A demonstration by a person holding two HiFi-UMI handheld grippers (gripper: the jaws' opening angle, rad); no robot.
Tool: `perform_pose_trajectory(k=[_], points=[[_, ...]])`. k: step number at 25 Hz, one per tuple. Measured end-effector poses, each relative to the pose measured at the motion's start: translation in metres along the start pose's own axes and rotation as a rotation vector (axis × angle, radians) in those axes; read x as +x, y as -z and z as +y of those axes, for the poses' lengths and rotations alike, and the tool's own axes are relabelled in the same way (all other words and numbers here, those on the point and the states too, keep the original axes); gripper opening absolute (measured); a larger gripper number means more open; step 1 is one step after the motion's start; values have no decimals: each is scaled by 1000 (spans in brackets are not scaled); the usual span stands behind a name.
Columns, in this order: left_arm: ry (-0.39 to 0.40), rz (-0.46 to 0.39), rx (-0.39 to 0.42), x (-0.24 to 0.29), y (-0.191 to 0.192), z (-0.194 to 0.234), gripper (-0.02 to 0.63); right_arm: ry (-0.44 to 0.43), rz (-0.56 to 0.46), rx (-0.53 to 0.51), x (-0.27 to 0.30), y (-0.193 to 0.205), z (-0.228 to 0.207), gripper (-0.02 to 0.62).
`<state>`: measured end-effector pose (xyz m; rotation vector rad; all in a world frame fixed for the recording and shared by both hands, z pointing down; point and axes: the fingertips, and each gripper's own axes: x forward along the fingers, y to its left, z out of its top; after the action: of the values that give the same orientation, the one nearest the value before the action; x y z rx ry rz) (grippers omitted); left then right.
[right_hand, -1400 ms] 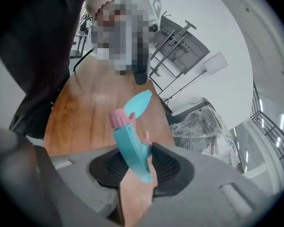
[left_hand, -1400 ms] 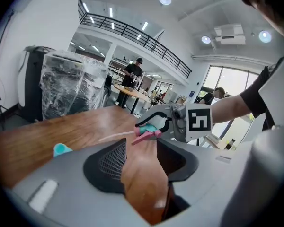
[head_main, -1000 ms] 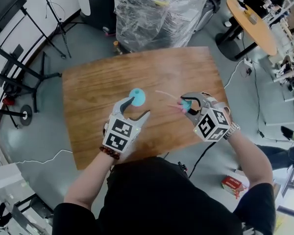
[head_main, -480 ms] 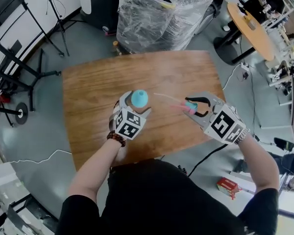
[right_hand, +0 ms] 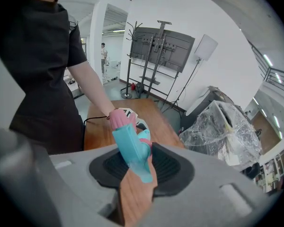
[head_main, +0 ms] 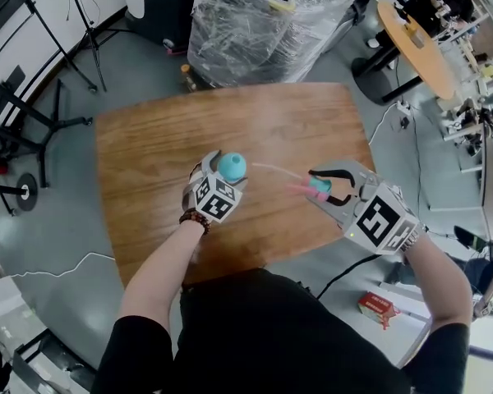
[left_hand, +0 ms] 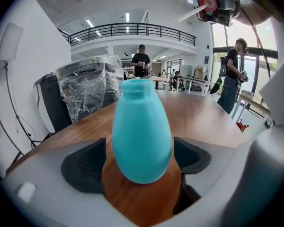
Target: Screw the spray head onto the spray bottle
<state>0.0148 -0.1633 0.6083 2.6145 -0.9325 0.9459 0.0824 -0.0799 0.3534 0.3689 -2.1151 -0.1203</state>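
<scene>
Spray bottle (head_main: 232,165): teal, neck uncapped, standing upright on the wooden surface (head_main: 263,117).

My left hand-held gripper (head_main: 223,172): one jaw on either side of the spray bottle. The jaws have just been opening and now stand wide, with the pads clear of its sides.

My right hand-held gripper (head_main: 320,189): off to the right of the spray bottle, jaws closed on the spray head (right_hand: 132,148).

Spray head: teal with pink parts. Its thin tube (head_main: 271,169) points back toward the spray bottle.
</scene>
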Motion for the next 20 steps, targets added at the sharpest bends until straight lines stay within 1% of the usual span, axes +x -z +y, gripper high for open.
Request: perform_pose_trajectory(k=[3,5,6,10,12,17,20], points=[[9,16,6,6,5,1,461,-6,10,-3,1,-2,0,119],[15,19,19,7,6,0,438,-12,13,-4,3,-5,0,119],[17,20,29,7,6,-1,423,-14,20,-7,3,-6,0,118],[14,34,81,2,4,-4,415,-20,57,-52,6,-13,-1,119],[3,58,124,-4,2,-6,413,-23,72,-96,8,-12,-1,120],[-17,146,282,-20,-2,-12,411,-44,120,-205,9,-12,4,119],[-12,169,346,-29,-7,-17,410,-61,141,-270,10,-10,9,118]])
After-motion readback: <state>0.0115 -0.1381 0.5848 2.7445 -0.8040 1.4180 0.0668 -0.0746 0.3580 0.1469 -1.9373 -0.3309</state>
